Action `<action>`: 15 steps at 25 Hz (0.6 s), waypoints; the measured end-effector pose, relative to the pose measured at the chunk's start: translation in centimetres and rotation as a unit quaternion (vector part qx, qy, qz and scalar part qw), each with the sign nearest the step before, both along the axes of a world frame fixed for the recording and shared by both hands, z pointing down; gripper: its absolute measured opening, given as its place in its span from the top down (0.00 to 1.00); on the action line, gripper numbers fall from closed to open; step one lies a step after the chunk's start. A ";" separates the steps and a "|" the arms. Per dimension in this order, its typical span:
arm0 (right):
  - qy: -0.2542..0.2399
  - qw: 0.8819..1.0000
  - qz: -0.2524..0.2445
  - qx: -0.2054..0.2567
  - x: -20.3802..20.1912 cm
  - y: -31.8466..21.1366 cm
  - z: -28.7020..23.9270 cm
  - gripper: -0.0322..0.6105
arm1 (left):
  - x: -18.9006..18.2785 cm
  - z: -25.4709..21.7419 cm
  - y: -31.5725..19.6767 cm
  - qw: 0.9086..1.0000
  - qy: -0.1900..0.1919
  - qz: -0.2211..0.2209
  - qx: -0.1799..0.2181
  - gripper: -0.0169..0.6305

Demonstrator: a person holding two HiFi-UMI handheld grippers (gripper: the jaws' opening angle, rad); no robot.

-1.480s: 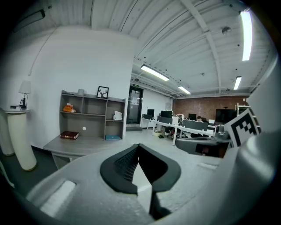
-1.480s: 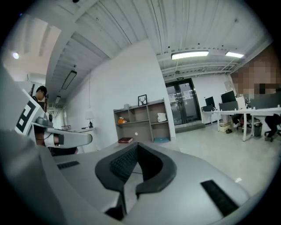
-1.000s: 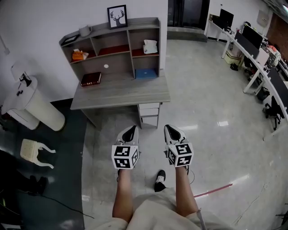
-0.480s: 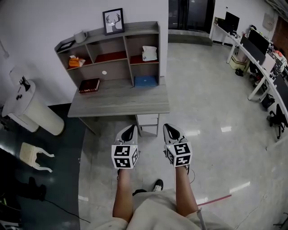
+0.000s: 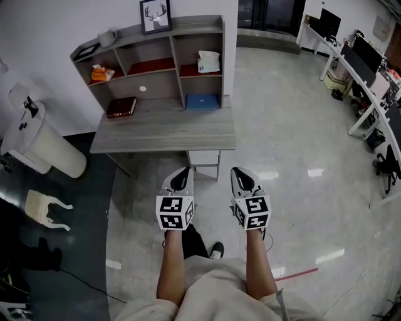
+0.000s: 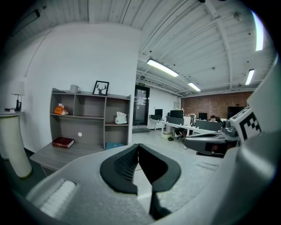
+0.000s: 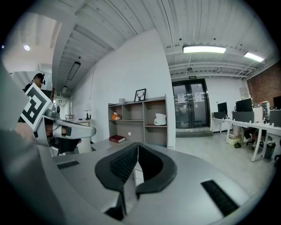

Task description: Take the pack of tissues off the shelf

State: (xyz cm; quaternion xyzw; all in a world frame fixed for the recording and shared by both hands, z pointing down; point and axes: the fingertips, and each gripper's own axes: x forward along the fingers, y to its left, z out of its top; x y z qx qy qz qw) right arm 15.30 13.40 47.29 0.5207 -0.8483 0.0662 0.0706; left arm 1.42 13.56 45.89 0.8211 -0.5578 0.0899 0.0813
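The pack of tissues (image 5: 208,61) is white and stands in the right compartment of the grey shelf (image 5: 175,47) on the desk; it also shows in the left gripper view (image 6: 120,117) and the right gripper view (image 7: 160,119). My left gripper (image 5: 182,177) and right gripper (image 5: 241,177) are held side by side over the floor, short of the desk's front edge and far from the tissues. The jaws of both are shut with nothing between them, as the left gripper (image 6: 138,147) and right gripper (image 7: 137,147) close-ups show.
The desk (image 5: 163,131) holds a red book (image 5: 121,107) and a blue item (image 5: 202,101). An orange object (image 5: 99,73) lies in the left compartment; a framed picture (image 5: 155,15) and a mug (image 5: 108,37) stand on top. White bin (image 5: 37,141), small stool (image 5: 44,207), office desks (image 5: 369,69).
The person has taken a step and the view has shifted, so the shelf sits a little higher and further left. Both grippers stay shut, side by side.
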 end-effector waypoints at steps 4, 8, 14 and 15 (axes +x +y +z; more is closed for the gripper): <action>0.001 1.000 0.000 0.003 -0.1 -1.5 -0.2 0.92 | 0.2 -0.2 -1.5 1.000 -0.006 0.007 0.004 0.96; 0.001 1.000 0.002 0.010 -0.4 -3.3 -0.8 0.92 | -0.1 -0.9 -3.2 1.000 -0.009 0.010 0.014 0.96; 0.005 1.000 -0.004 0.009 -1.9 -7.0 -0.6 0.92 | -1.4 -0.8 -6.7 1.000 -0.012 0.012 0.020 0.96; 0.004 1.000 -0.004 0.010 -2.1 -7.7 -0.6 0.92 | -1.7 -0.9 -7.4 1.000 -0.013 0.012 0.019 0.96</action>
